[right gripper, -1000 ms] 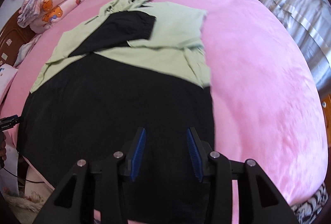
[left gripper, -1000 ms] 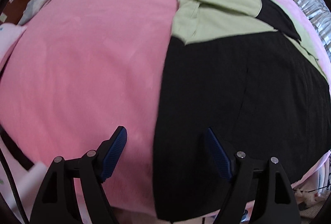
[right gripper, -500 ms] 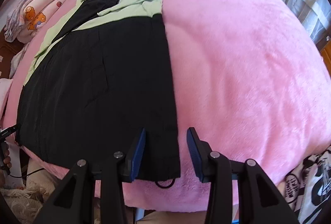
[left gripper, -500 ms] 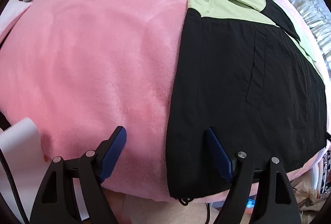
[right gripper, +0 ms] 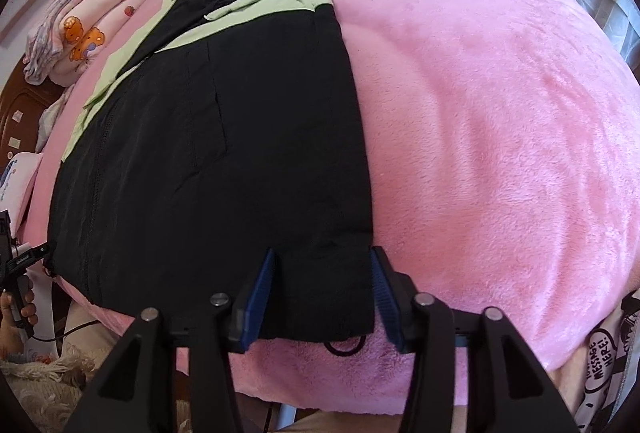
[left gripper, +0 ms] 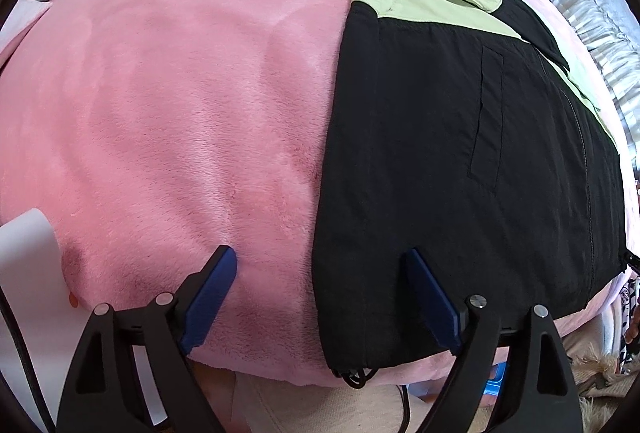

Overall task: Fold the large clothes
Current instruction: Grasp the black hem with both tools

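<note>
Jacket (left gripper: 460, 161), black with pale green shoulders and sleeves, lies flat on a pink blanket (left gripper: 180, 113), its hem at the near edge. The left gripper (left gripper: 320, 297) is spread wide and holds nothing; its right finger is over the hem's left corner, its left finger (left gripper: 208, 297) over bare blanket. The right gripper (right gripper: 320, 297) is also open and empty, its fingers straddling the hem's right corner. A drawcord loop (right gripper: 344, 347) hangs below that corner. Folded bedding (right gripper: 80, 37) is stacked at the far left.

"MESSAGE HERE!" on b/w printed fabric (right gripper: 600, 365) at bed's lower-right edge (speech-bubble print, right wrist view).
</note>
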{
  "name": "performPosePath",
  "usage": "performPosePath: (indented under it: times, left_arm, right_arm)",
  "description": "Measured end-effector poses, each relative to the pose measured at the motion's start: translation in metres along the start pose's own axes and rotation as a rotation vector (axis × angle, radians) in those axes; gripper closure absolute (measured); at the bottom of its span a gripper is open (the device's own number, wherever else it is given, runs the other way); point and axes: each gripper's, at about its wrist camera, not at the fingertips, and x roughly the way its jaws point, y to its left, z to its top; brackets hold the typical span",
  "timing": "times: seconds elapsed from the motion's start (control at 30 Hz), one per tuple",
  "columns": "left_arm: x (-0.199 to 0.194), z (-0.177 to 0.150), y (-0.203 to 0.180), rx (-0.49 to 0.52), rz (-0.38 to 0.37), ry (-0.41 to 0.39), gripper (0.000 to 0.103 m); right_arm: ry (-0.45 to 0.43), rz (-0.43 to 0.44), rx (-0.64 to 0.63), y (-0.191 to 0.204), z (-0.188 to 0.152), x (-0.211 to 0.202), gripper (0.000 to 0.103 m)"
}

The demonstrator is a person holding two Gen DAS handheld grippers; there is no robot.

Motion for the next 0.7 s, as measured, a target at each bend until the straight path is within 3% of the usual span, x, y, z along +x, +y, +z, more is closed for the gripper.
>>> performPosePath:
  times: [0.27,0.53,0.6,0.67,0.7]
  left_arm:
    - [0.010,0.000,0.003,0.017,-0.032,0.013,0.006]
    - [0.020,-0.001,-0.008,0.075,-0.055,0.019,0.007]
    - [0.020,-0.001,-0.012,0.080,-0.060,0.018,0.022]
    - [0.018,0.000,-0.020,0.090,-0.063,0.012,0.046]
    - [0.016,0.001,-0.026,0.096,-0.058,0.011,0.063]
  right_arm:
    - [0.024,0.008,-0.009,-0.002,0.003,0.002,0.070]
    - [0.033,-0.002,0.004,-0.004,0.003,0.014,0.066]
    - [0.033,-0.013,0.006,-0.003,0.004,0.018,0.064]
    - [0.028,-0.047,-0.015,0.004,0.005,0.020,0.067]
    - [0.027,-0.062,-0.030,0.008,0.005,0.020,0.071]
